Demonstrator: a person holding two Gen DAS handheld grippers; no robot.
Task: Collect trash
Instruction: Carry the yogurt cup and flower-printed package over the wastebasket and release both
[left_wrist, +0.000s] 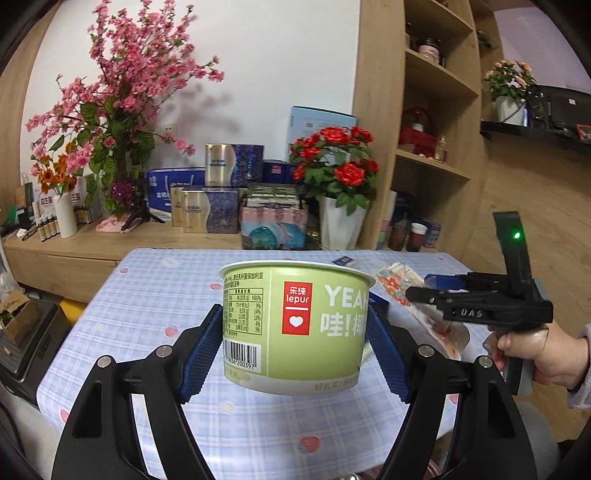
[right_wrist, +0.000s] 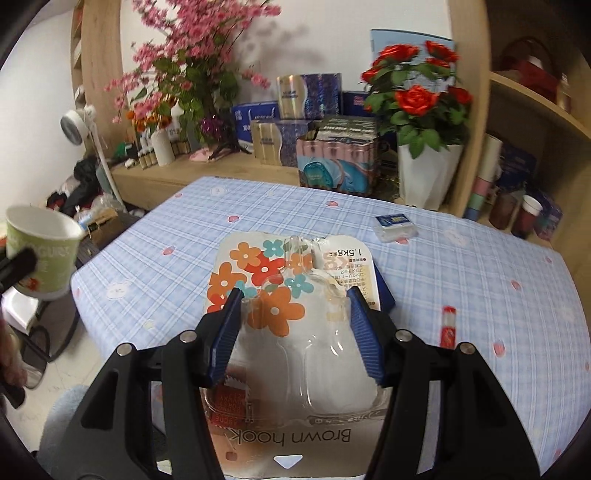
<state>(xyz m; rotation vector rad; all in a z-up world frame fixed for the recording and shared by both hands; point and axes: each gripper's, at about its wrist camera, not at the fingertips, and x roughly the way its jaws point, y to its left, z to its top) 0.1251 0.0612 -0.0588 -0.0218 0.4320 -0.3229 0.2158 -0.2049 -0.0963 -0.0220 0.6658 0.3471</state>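
Note:
My left gripper (left_wrist: 295, 328) is shut on a green yogurt cup (left_wrist: 295, 325) and holds it upright above the blue checked tablecloth (left_wrist: 155, 314). The cup also shows at the left edge of the right wrist view (right_wrist: 42, 254). My right gripper (right_wrist: 293, 325) is shut on a flat blister pack (right_wrist: 295, 332) with orange flowers and the words "Brown hook", lifted off the table. In the left wrist view the right gripper (left_wrist: 417, 293) is at the right with the pack (left_wrist: 402, 288) in its jaws.
On the tablecloth (right_wrist: 480, 277) lie a small clear packet with a blue label (right_wrist: 394, 223), a red and white tube (right_wrist: 447, 326) and a dark blue item under the pack (right_wrist: 386, 291). A cabinet behind the table holds boxes (left_wrist: 218, 206) and flower pots (left_wrist: 340, 221). Shelves (left_wrist: 432, 158) stand at the right.

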